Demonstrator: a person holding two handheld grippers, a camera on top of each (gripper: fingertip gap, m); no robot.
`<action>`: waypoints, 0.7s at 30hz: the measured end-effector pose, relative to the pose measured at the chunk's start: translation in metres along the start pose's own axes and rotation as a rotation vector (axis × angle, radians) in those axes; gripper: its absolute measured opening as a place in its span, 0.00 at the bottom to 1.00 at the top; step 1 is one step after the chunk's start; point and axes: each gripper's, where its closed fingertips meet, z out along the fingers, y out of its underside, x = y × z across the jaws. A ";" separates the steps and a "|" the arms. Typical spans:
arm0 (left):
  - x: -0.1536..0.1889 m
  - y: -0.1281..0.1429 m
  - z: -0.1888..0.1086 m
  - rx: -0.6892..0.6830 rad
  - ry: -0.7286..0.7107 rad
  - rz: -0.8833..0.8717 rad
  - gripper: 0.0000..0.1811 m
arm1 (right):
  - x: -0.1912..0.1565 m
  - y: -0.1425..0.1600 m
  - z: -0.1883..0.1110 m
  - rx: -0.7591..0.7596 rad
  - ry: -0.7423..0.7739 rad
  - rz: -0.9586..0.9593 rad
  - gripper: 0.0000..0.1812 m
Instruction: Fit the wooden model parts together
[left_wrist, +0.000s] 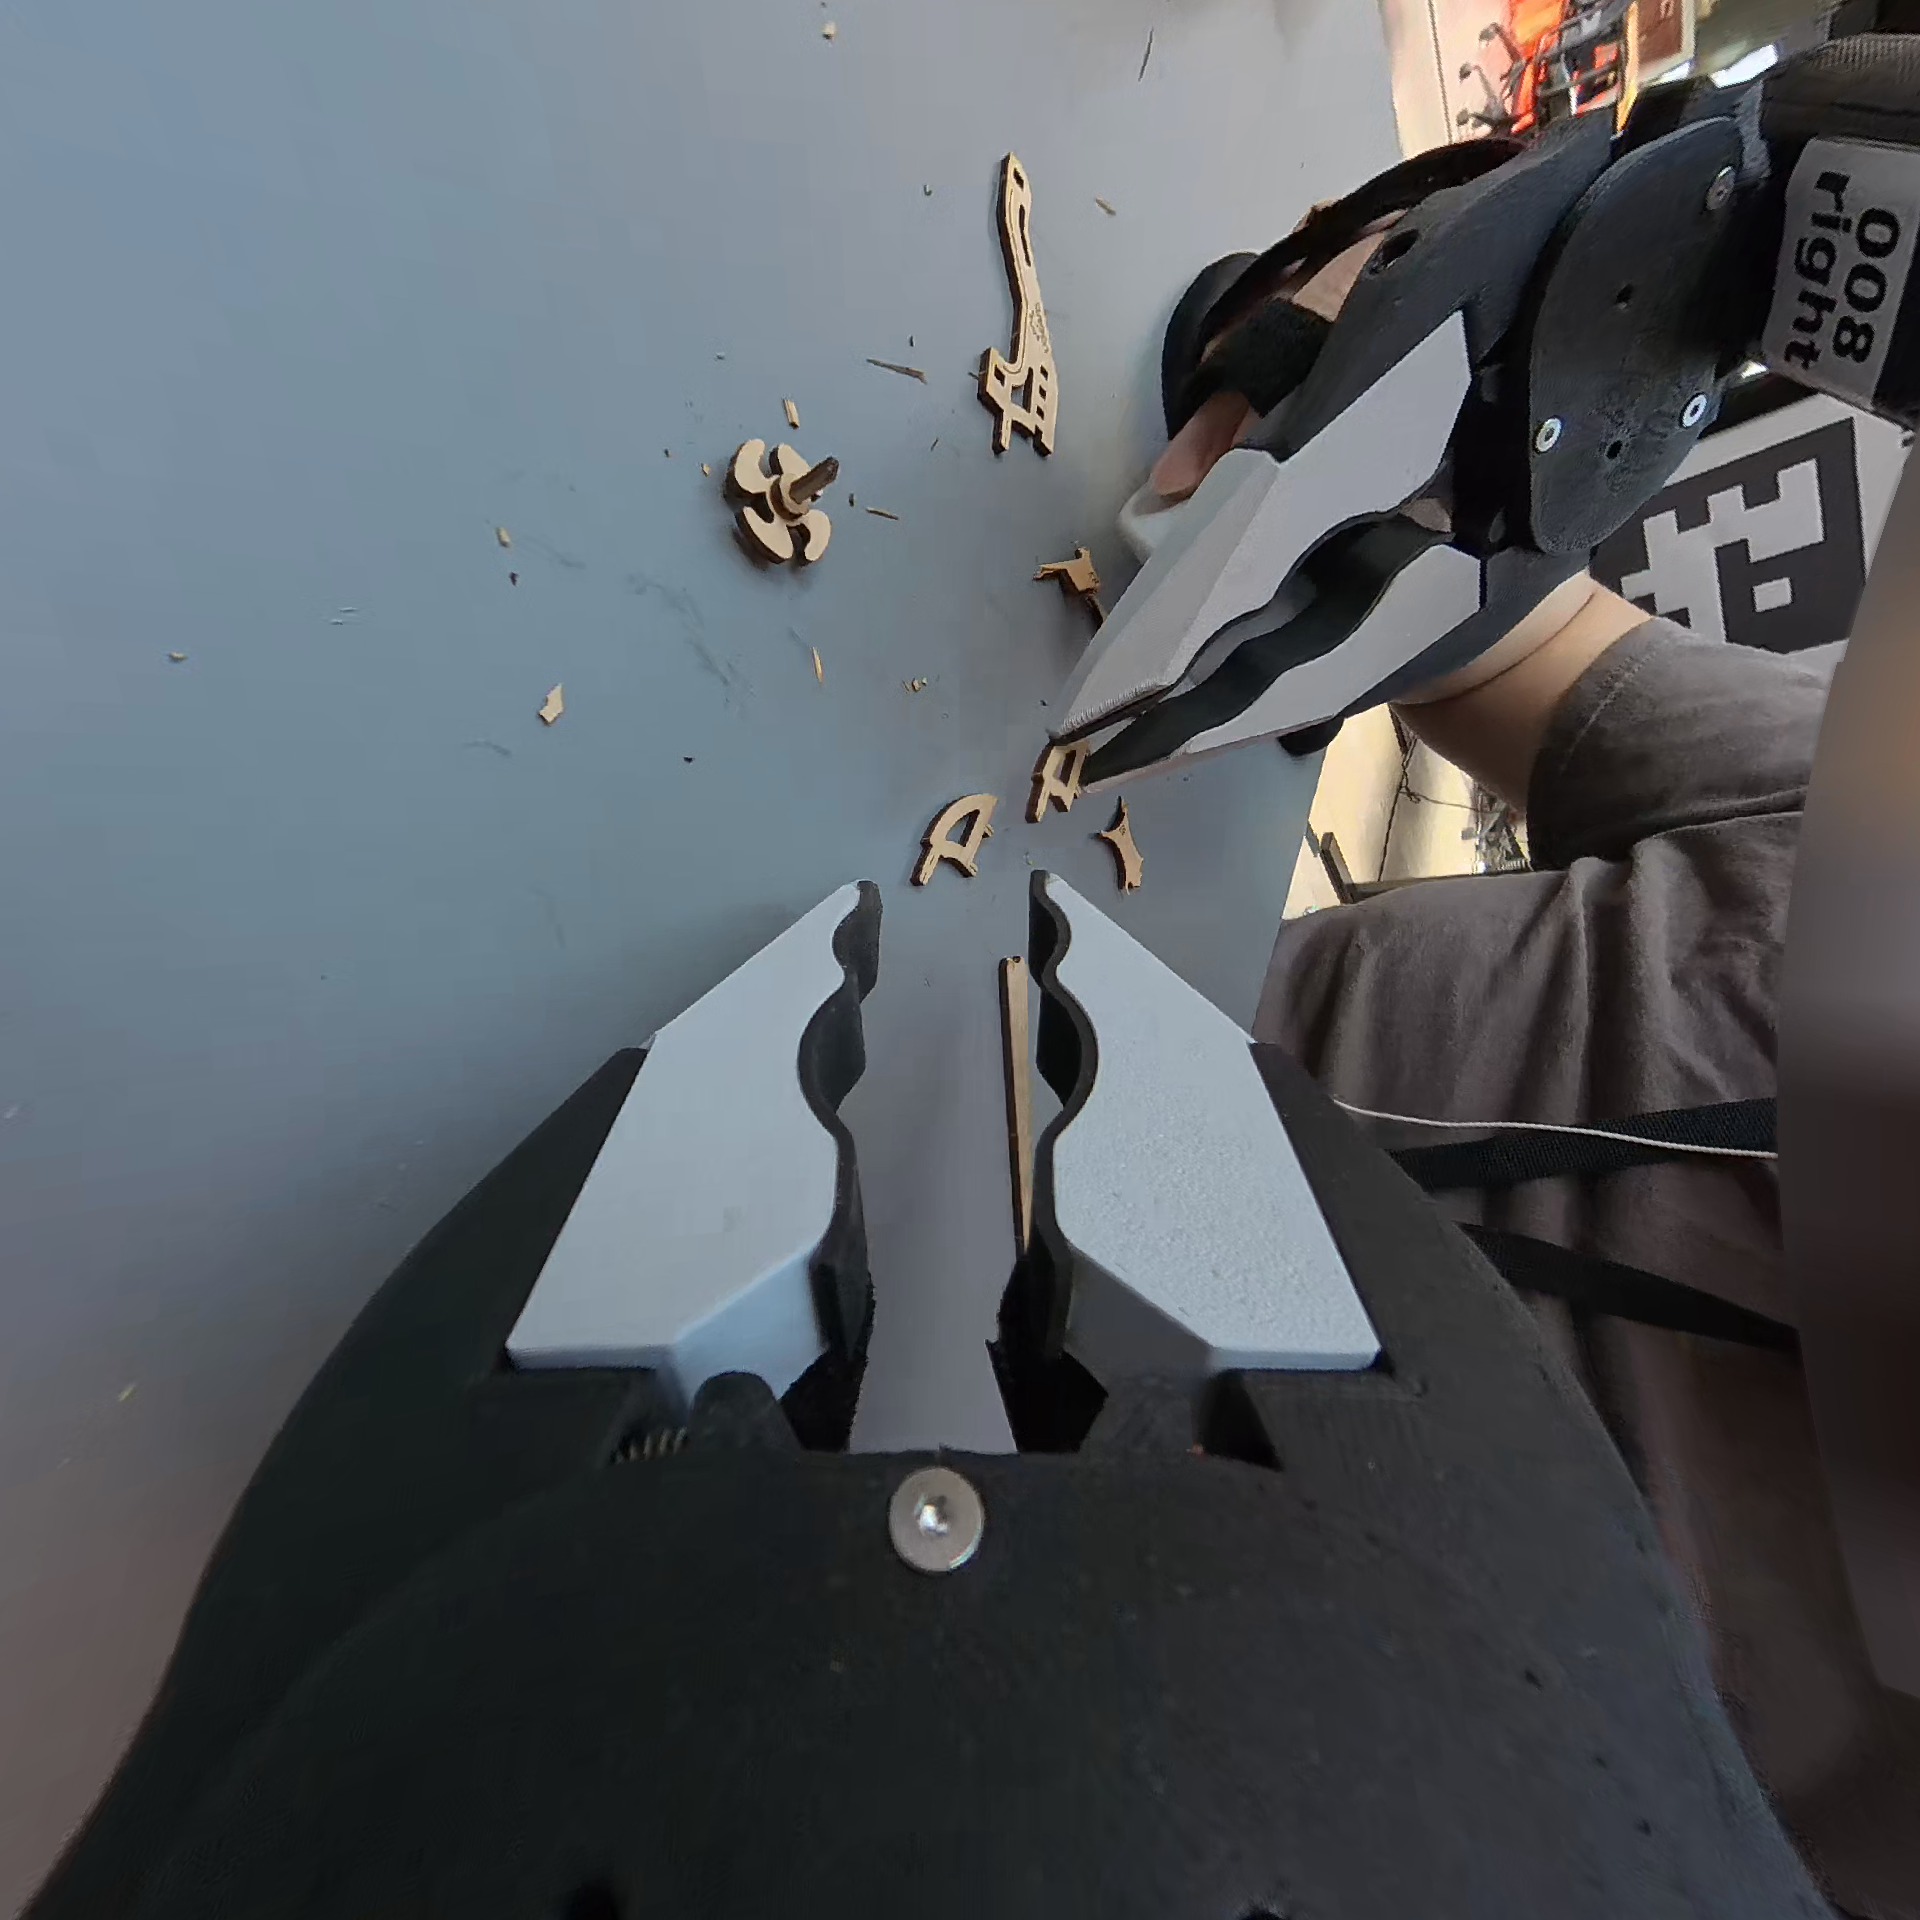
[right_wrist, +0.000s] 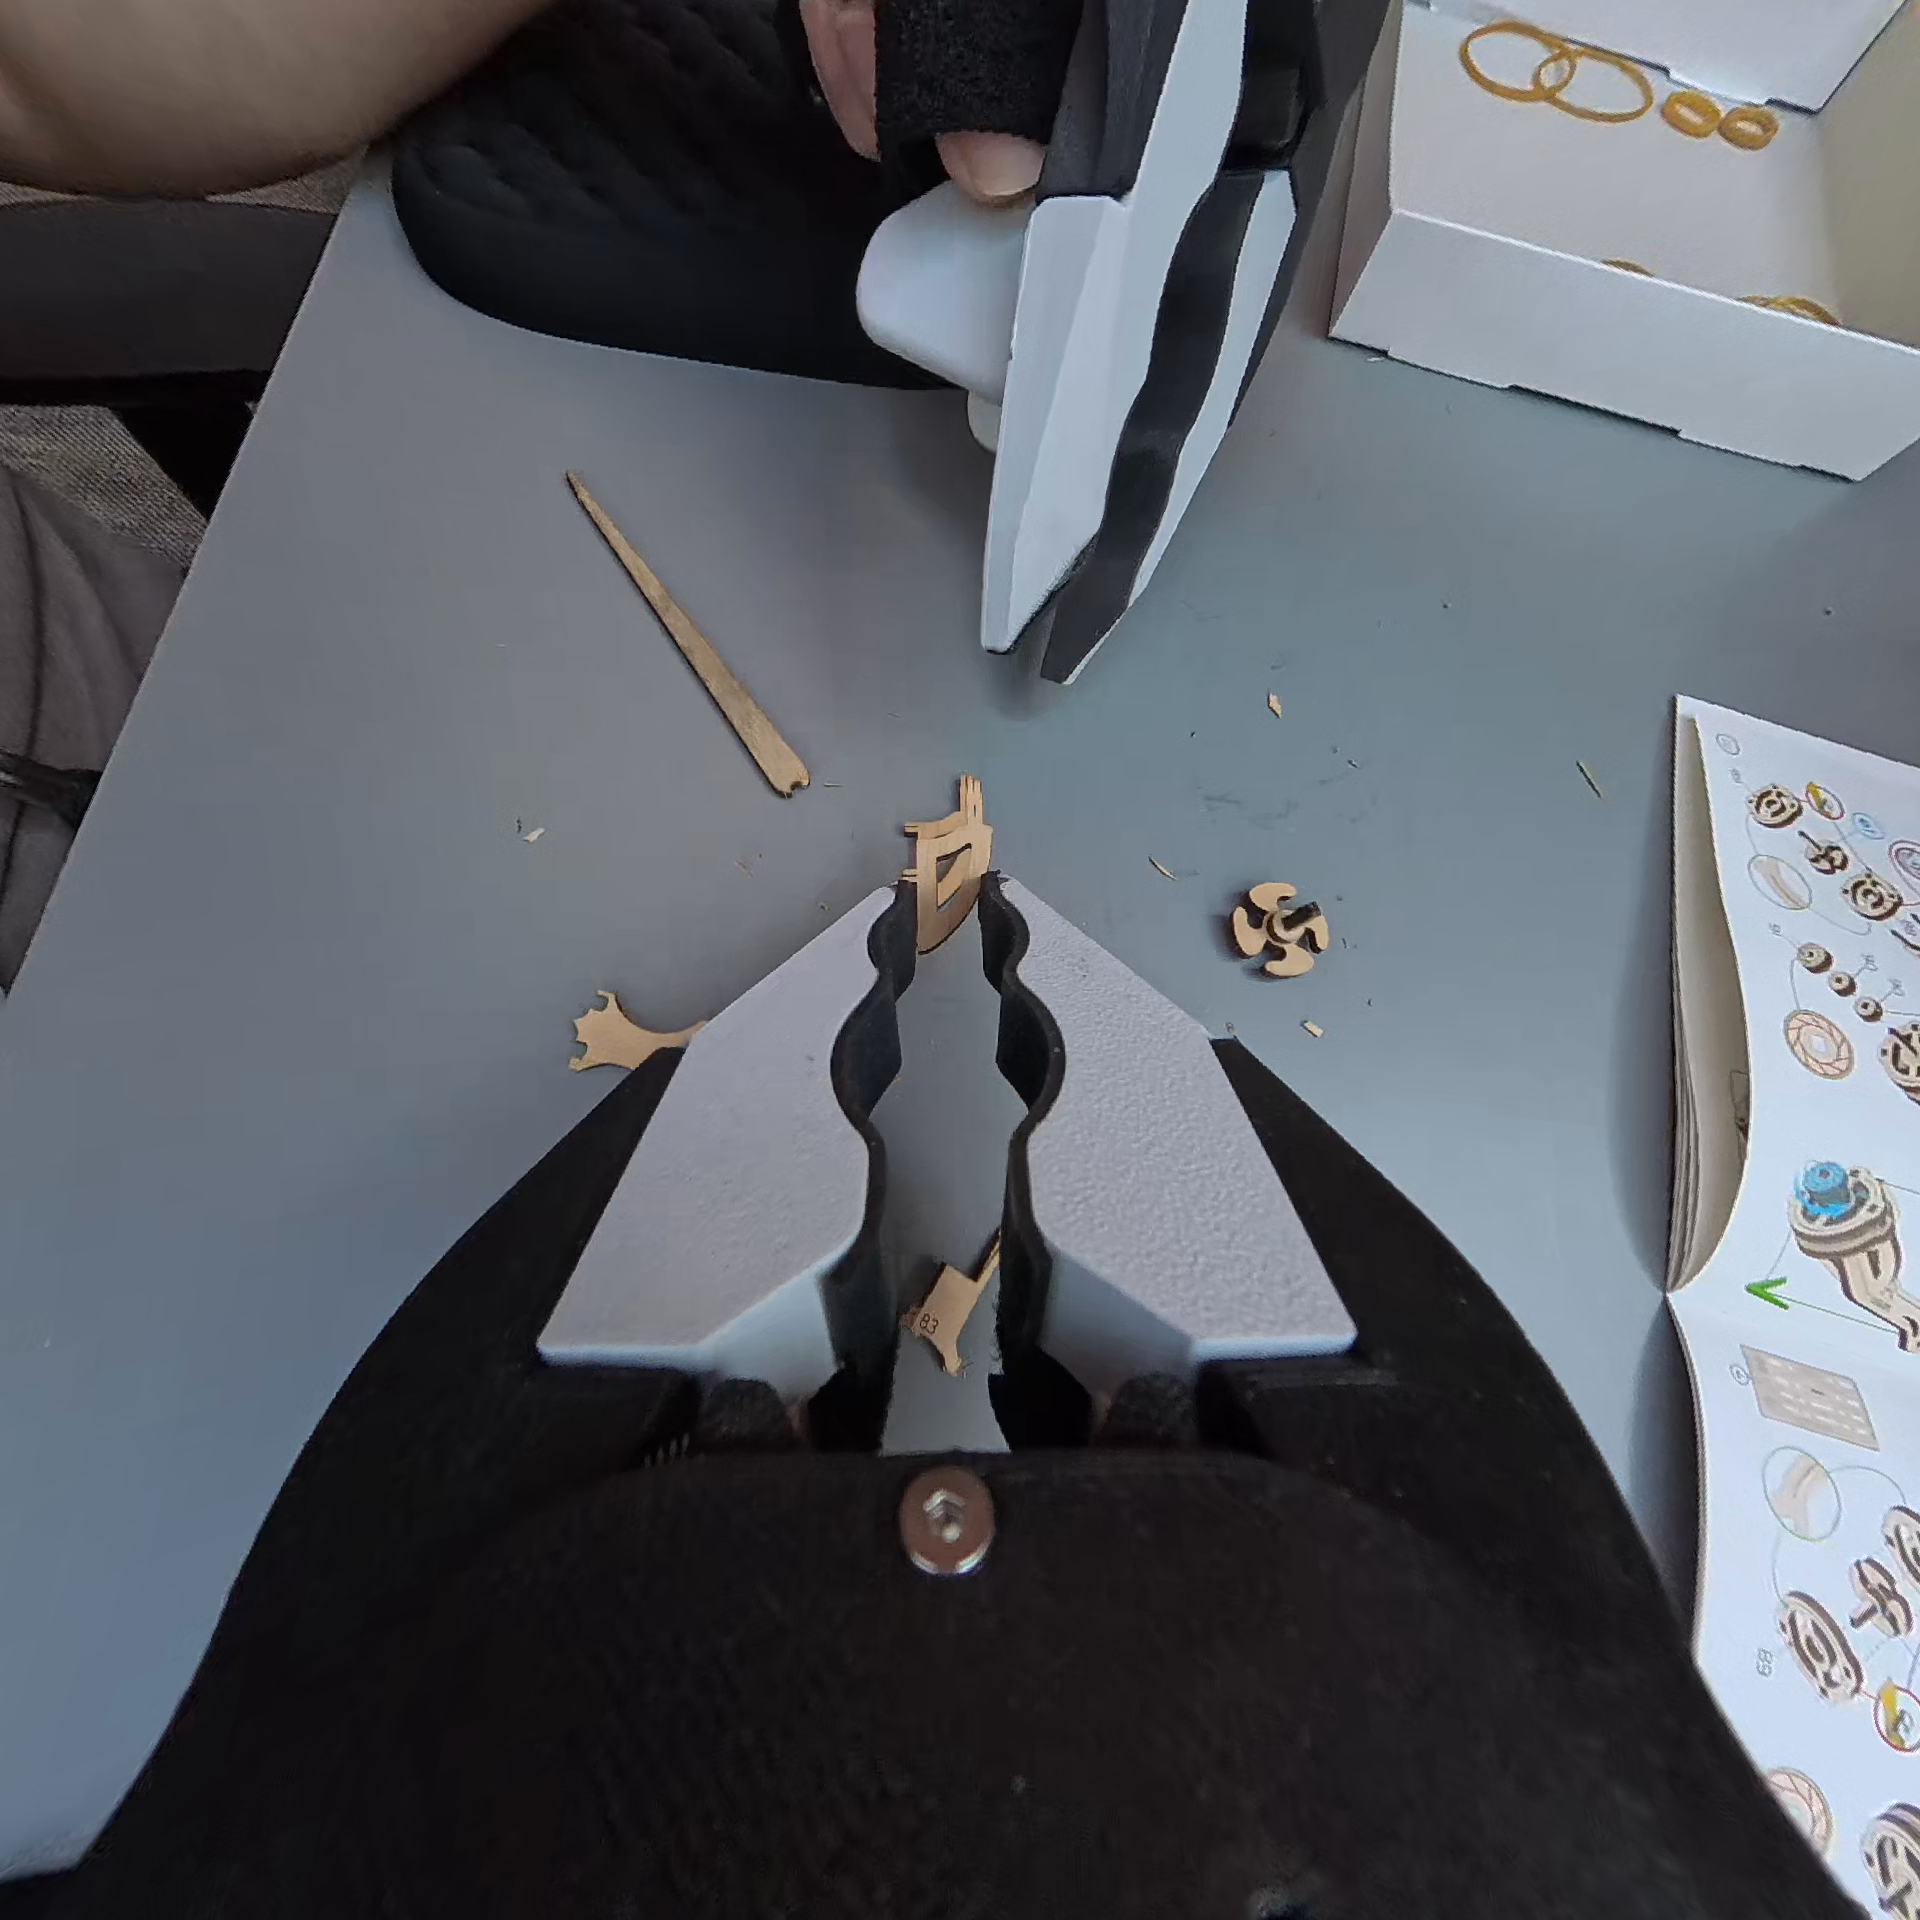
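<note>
Meanwhile, right gripper (right_wrist: 943, 891) clenched on wooden piece (right_wrist: 948, 883), left gripper (left_wrist: 954, 896) released, near table edge (left_wrist: 1311, 790).

An open instruction booklet (right_wrist: 1797, 1195) and white box (right_wrist: 1621, 332) on the grey table (right_wrist: 1455, 644)

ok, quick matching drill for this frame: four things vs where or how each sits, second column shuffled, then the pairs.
Things:
1. right gripper
2. left gripper
3. pinwheel part
4. instruction booklet

States:
A. open, holding nothing
B. lying open at the table's right edge
C. pinching a small wooden piece at its fingertips
D. lying loose on the table, with a peg through it

Pairs: 1-C, 2-A, 3-D, 4-B
</note>
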 end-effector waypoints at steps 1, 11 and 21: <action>-0.001 -0.001 -0.003 0.027 -0.003 0.016 0.14 | -0.001 0.000 0.004 -0.016 -0.006 0.000 0.06; -0.022 0.007 -0.004 0.035 -0.131 0.120 0.10 | -0.002 0.005 0.022 -0.088 -0.050 0.024 0.06; -0.015 0.002 -0.002 0.065 -0.111 0.206 0.11 | 0.000 0.007 0.024 -0.085 -0.070 0.056 0.07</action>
